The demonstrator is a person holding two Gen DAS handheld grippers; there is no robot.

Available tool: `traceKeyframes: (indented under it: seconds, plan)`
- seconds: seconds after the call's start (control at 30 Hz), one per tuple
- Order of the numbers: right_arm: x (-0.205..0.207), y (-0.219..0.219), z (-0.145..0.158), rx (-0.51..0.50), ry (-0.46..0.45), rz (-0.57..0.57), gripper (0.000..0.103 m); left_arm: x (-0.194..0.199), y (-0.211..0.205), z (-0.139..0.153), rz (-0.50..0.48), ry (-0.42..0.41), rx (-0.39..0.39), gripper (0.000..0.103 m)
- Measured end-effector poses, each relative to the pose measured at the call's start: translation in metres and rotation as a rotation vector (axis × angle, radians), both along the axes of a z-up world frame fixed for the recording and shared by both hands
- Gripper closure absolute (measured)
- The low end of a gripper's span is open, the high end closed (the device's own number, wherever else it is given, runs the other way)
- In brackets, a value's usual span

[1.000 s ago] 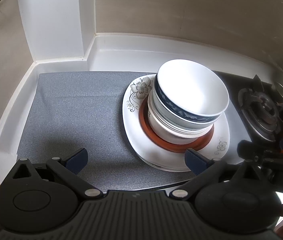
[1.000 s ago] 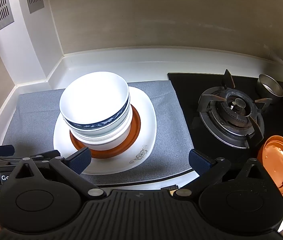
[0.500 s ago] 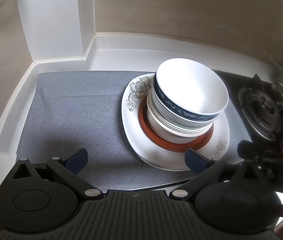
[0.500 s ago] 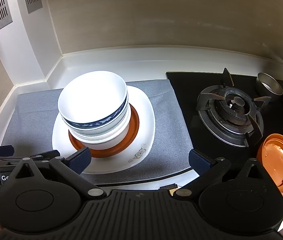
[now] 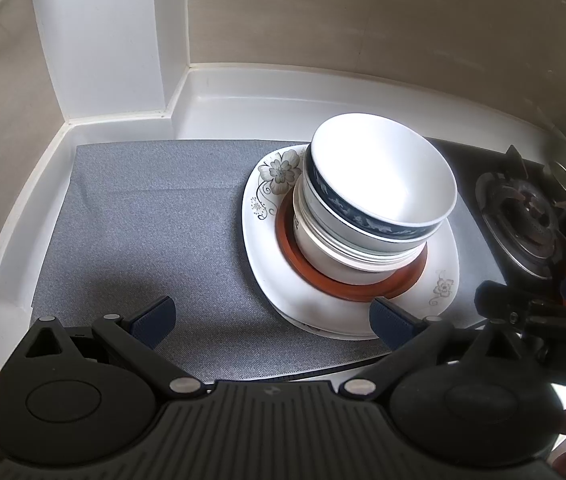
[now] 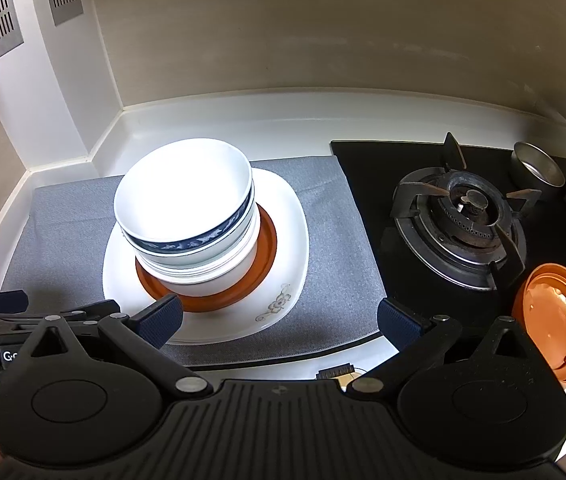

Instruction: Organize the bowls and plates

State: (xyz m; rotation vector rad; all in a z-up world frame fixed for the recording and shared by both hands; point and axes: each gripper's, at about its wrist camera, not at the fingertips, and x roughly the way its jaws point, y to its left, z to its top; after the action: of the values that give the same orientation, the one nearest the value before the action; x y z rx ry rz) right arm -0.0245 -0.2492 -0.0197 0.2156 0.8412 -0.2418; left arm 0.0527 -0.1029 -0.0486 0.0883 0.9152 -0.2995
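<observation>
1. Your left gripper (image 5: 271,322) sits at the bottom of the left wrist view with its jaws spread wide and nothing between them; its blue, finely textured pads (image 5: 155,320) hover over the grey woven mat (image 5: 155,216).
2. Your right gripper (image 6: 281,320) is just as wide apart and empty, its ribbed black body filling the lower edge of the right wrist view.
3. The stack of bowls (image 5: 375,204) stands at the centre right of the left wrist view. The top bowl is glossy white inside with a dark blue patterned band under its rim, and it sits tilted in the plain white bowls nested beneath it.
4. The bowls rest on a round orange-brown plate (image 5: 363,288), of which only a smooth ring shows.
5. That plate lies on a rounded-square white plate (image 5: 271,236) with grey flower prints at two corners; the plate sits on the right part of the mat.
6. The mat covers a white counter (image 6: 283,128) with a raised, curved rear edge.
7. In the right half of the right wrist view, a black glass hob carries a gas burner (image 6: 465,218) with a dark metal pan support.
8. An orange plastic bowl (image 6: 555,320) sits at the right edge of that view, in front of the burner, and a small metal cup (image 6: 537,168) stands at the upper right.
</observation>
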Motion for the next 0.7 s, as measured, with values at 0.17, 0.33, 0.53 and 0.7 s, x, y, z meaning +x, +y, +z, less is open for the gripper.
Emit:
traceKeyframes:
  seconds: [0.17,0.33,0.53,0.7]
  plan:
    - [-0.0005,0.0000,-0.0003,0.001,0.001,-0.001,0.000,0.0008,0.0004,-0.0004,0.000,0.000,0.001,0.000]
    - [0.0004,-0.0002,-0.0003,0.000,0.001,0.000,0.000,0.0009,0.0003,-0.0001,0.000,0.001,0.000,0.000]
    - [0.0006,-0.0003,-0.0003,0.002,0.001,0.000,0.000,0.0011,0.0002,-0.0012,0.000,0.002,0.001,0.000]
    - [0.0002,0.0001,-0.0012,0.002,0.004,-0.003,0.000,0.0009,-0.0007,-0.0027,0.000,0.007,0.000,0.000]
